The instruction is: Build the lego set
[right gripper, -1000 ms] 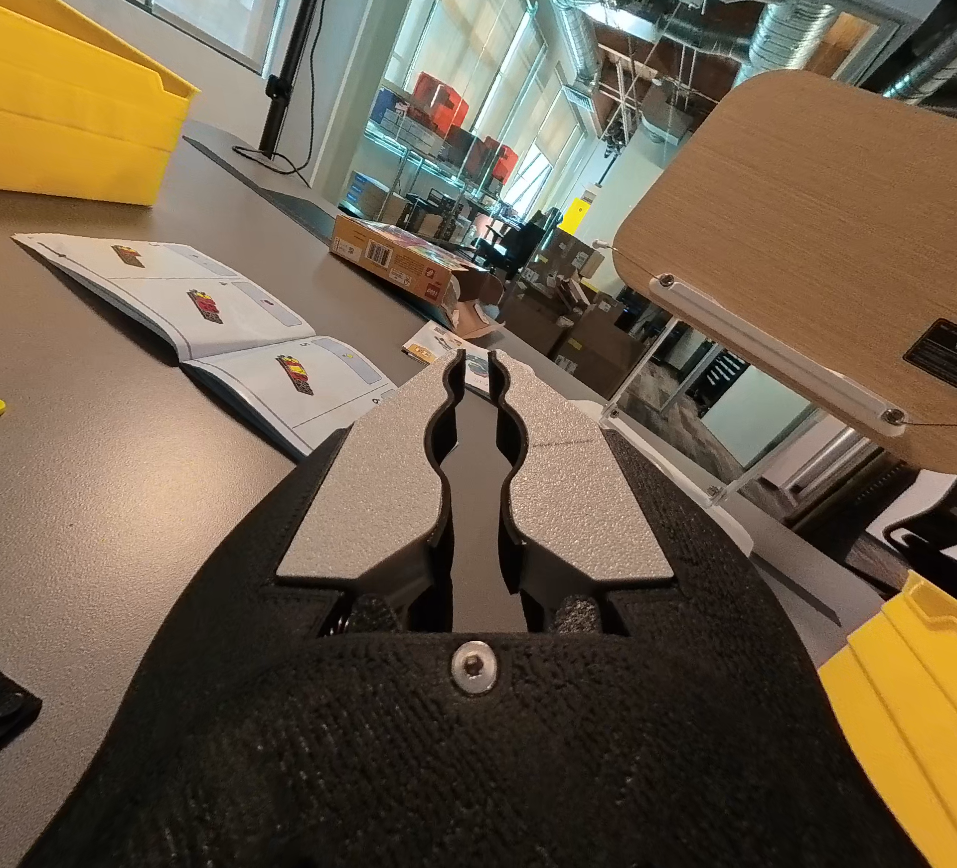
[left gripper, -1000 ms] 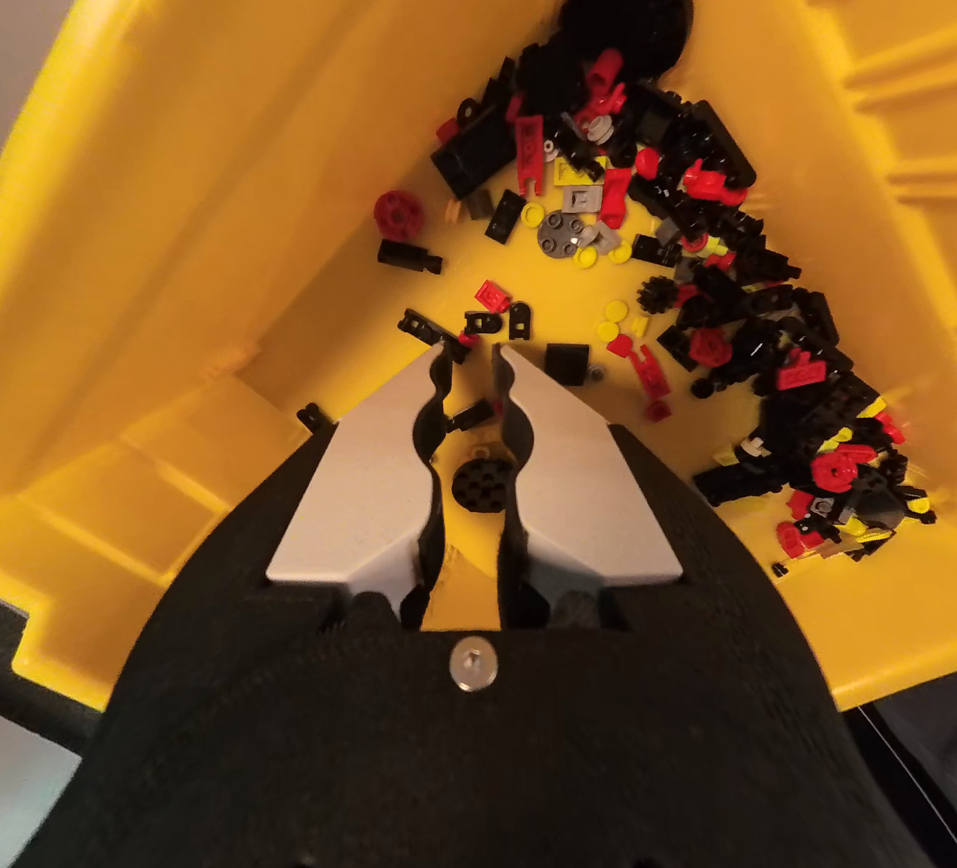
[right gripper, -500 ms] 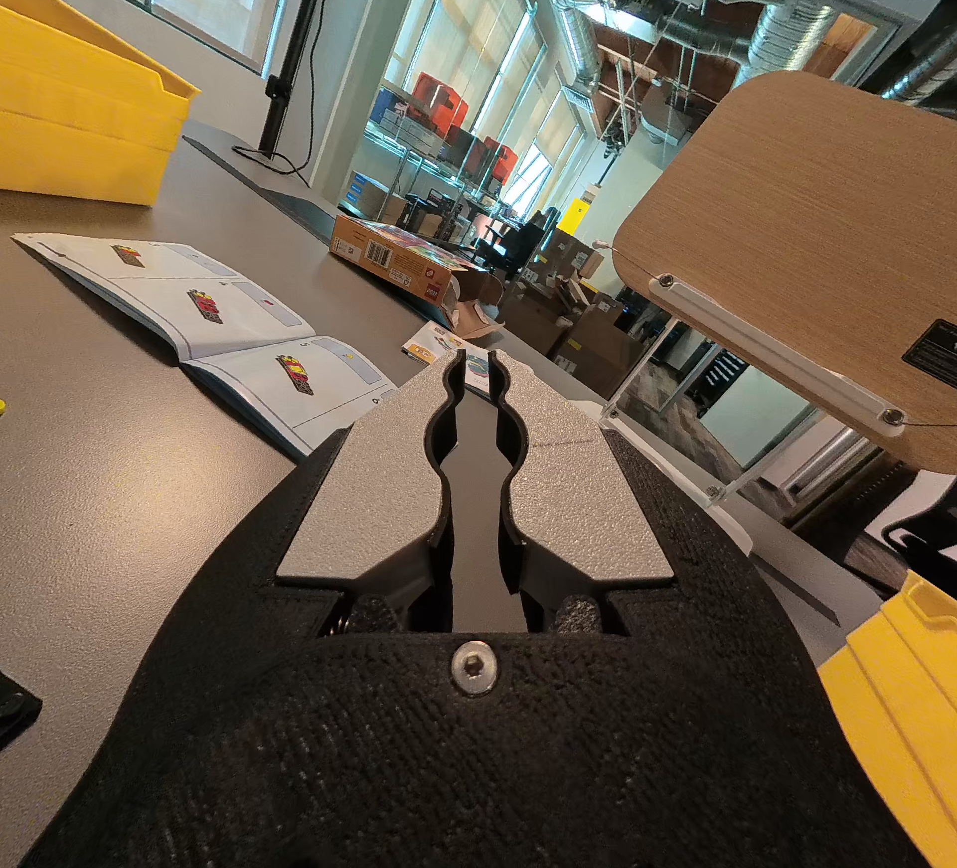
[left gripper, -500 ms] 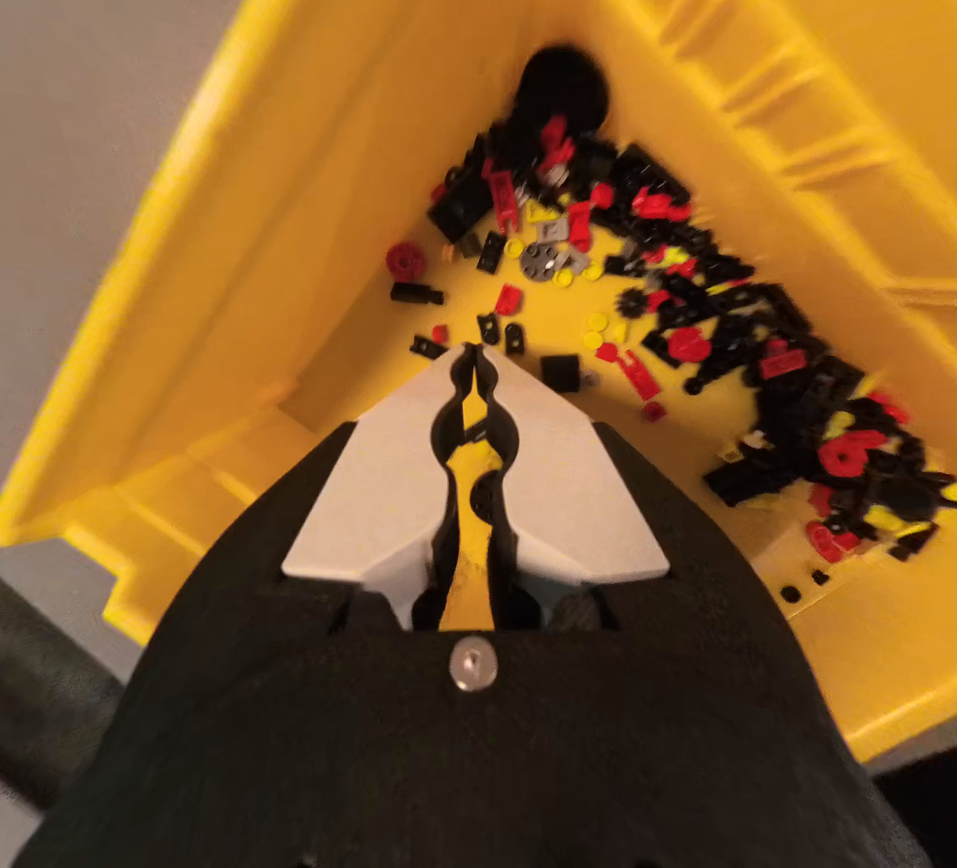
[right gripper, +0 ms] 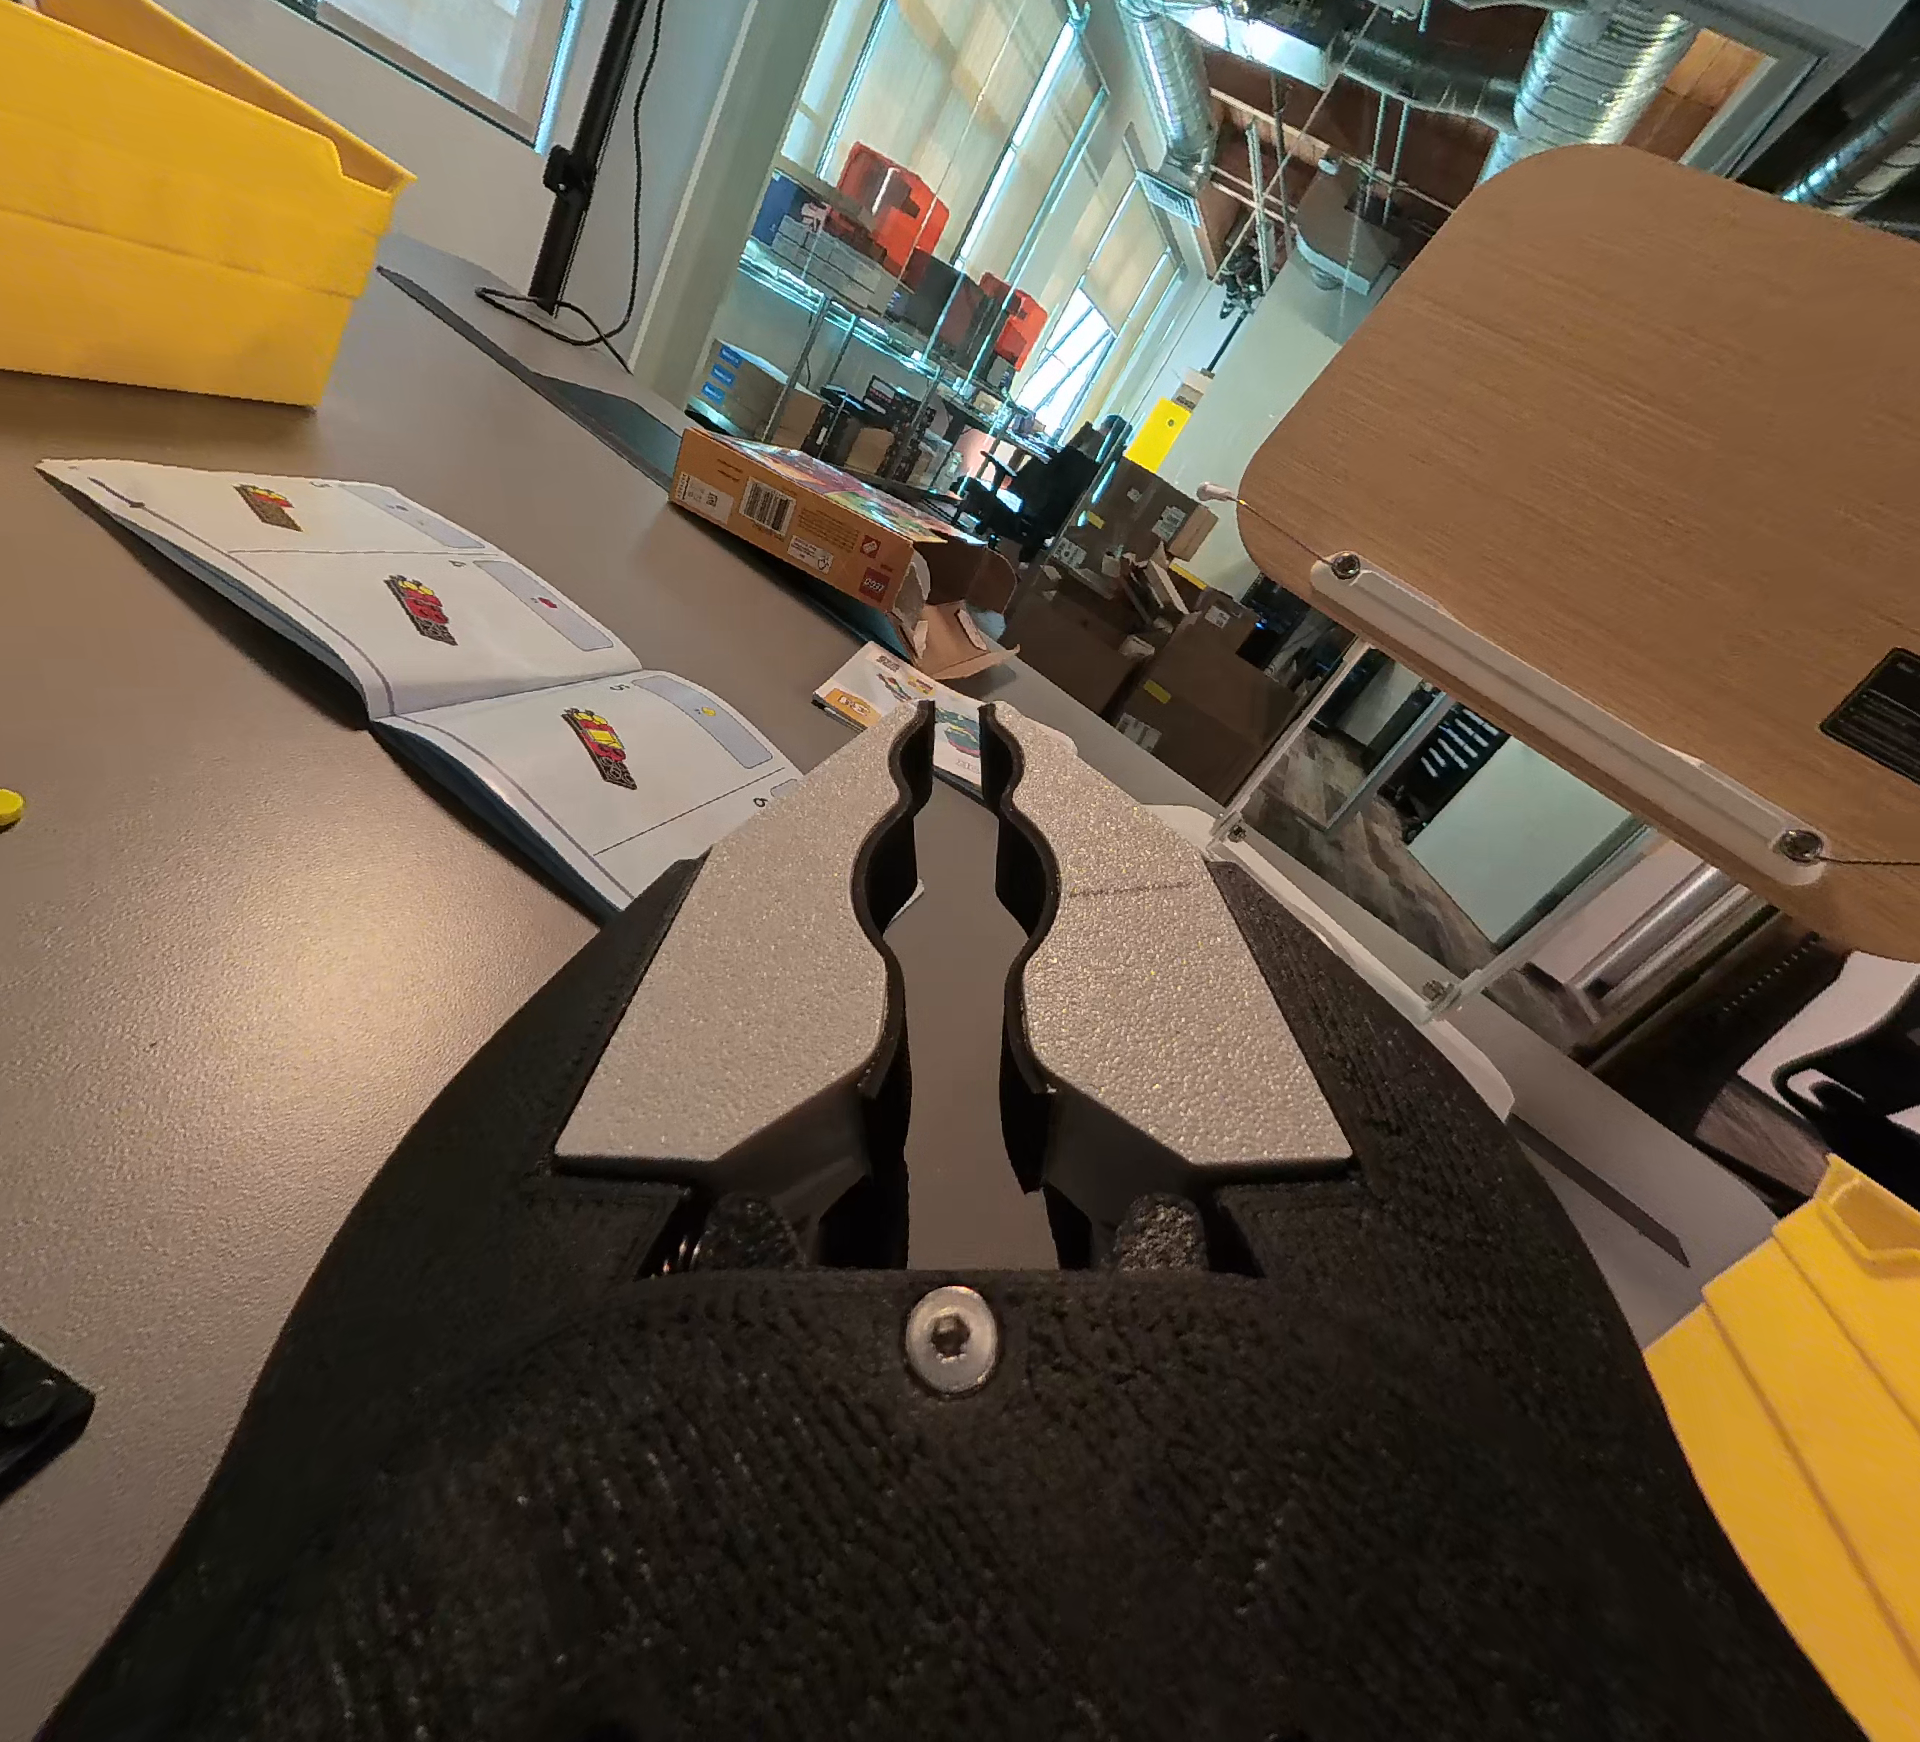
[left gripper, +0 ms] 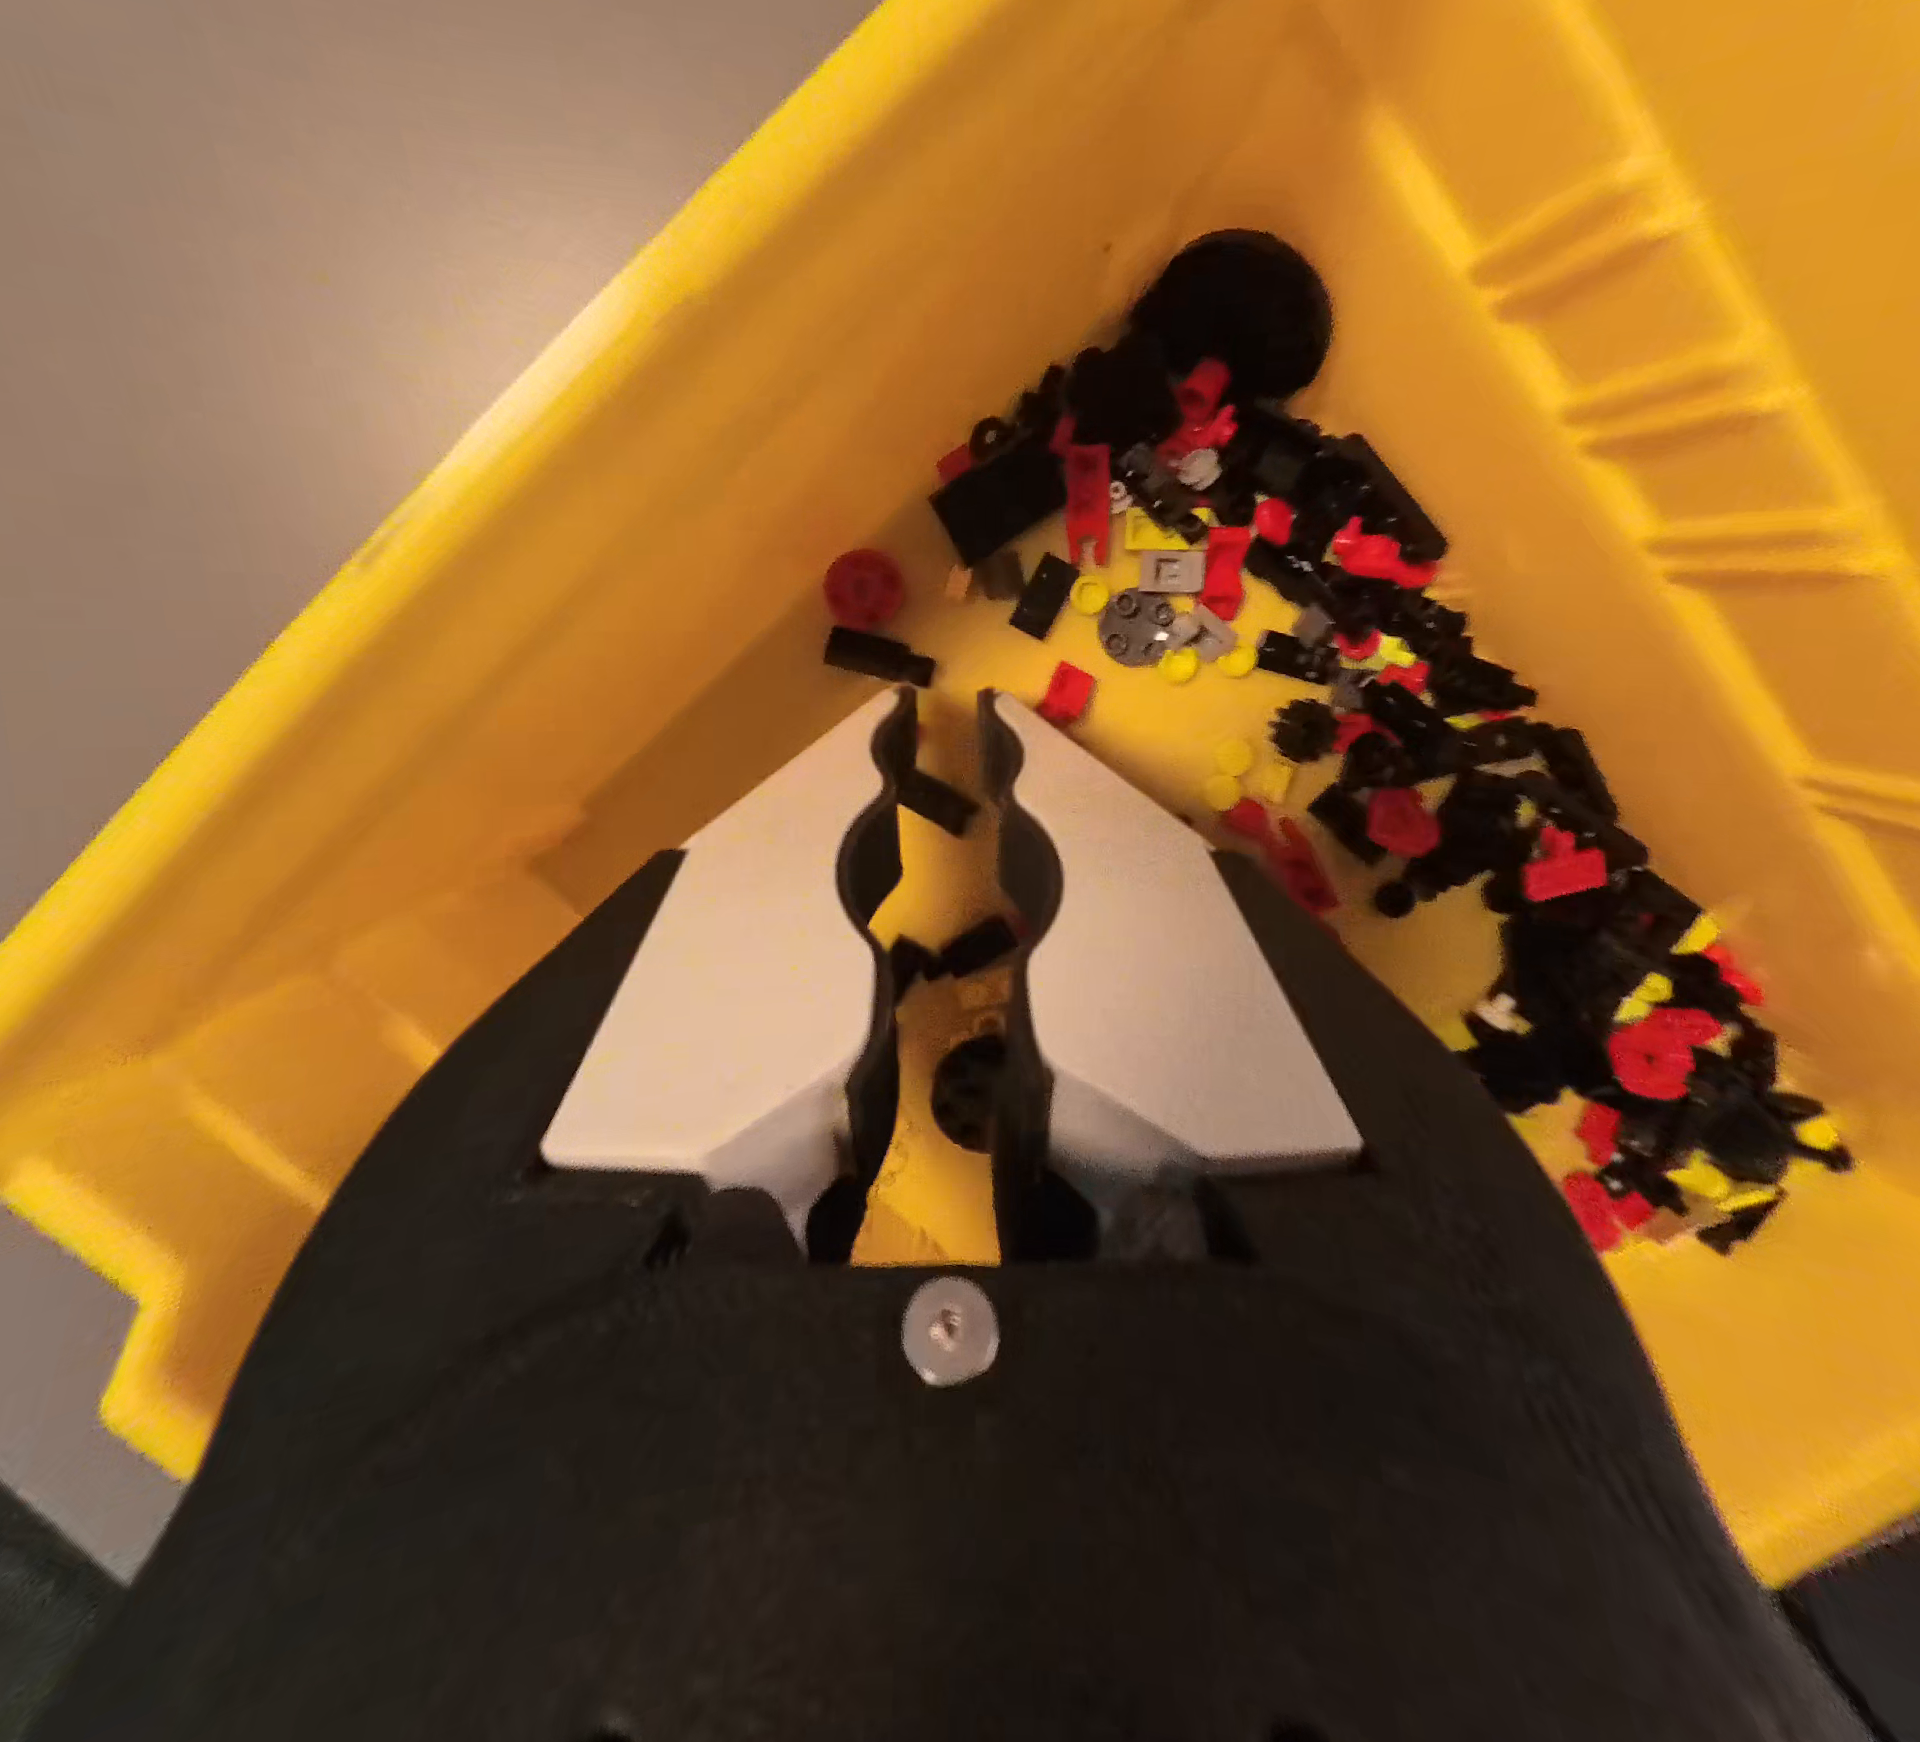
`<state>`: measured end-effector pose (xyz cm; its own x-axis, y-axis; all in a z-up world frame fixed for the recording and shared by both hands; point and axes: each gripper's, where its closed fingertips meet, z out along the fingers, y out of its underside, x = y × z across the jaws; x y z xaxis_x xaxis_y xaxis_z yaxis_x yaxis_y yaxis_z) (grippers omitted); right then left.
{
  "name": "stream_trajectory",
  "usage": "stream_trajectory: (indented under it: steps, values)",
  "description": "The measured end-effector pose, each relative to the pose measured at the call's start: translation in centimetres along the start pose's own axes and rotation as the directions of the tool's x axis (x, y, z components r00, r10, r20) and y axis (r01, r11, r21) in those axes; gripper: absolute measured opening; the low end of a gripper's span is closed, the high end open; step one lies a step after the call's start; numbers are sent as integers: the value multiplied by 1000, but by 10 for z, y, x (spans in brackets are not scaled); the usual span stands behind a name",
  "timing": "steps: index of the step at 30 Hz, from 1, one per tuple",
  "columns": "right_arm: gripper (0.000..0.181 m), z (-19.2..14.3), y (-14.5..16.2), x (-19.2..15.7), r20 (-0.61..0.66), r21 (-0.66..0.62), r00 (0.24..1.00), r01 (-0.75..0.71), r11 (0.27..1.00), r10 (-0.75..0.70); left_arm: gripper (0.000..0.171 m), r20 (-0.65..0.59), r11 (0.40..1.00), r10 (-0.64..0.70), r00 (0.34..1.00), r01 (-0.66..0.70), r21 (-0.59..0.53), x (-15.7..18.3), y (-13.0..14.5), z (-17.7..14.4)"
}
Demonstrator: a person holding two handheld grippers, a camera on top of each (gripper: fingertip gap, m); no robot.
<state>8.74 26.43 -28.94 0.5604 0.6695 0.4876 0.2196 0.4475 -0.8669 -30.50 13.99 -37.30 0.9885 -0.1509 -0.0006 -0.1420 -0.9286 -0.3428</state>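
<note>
Left wrist view only: left claw [left gripper: 945, 705] points down into the yellow bin [left gripper: 644, 466], fingers apart with a narrow gap, nothing clamped. Seen through the gap, on the bin floor: a small black plate [left gripper: 935, 799], two more small black bits [left gripper: 961, 952], and a round black piece with holes [left gripper: 966, 1084] closest to the claw base. Can't tell if the fingers touch any of them.

The lego pile [left gripper: 1455, 757] sits in the far corner of the bin and trails along its right wall: mostly black, with red, yellow and a few grey parts. A large black round part [left gripper: 1231, 310] is right in the corner. A red round piece [left gripper: 864, 586] and a black bar [left gripper: 873, 653] lie apart from the pile, near the bin's left wall, just past the fingertips. Picture is slightly blurred.

Right wrist view only: right claw [right gripper: 954, 724] lies low over the dark grey surface [right gripper: 260, 965], fingers apart, holding nothing. No loose bricks in this view except one small yellow round piece [right gripper: 8, 804] at the left edge of the surface. An open instruction booklet [right gripper: 416, 632] lies flat left of the claw. Beyond the booklet: an opened lego box [right gripper: 810, 529] and a small leaflet [right gripper: 883, 695] just past the fingertips. A yellow bin wall [right gripper: 177, 258] shows at far left, another yellow bin edge [right gripper: 1808, 1443] at lower right. A wooden board on a stand [right gripper: 1621, 487] is tilted up to the right of the claw.
</note>
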Motion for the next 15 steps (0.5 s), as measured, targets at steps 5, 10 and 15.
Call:
stream_trajectory:
  steps: [5,10,15]
  values:
    - [6,0,0,-1,5,-2,1000,2,1000,-2,11,-12,998,43,999,-43,-49,7,3,11]
    - [6,0,0,-1,8,-2,1000,0,1000,0,12,-28,993,117,993,-116,19,22,-7,5]
    - [6,0,0,0,1,0,1000,-2,1000,2,13,10,986,163,987,-163,29,28,-9,8]
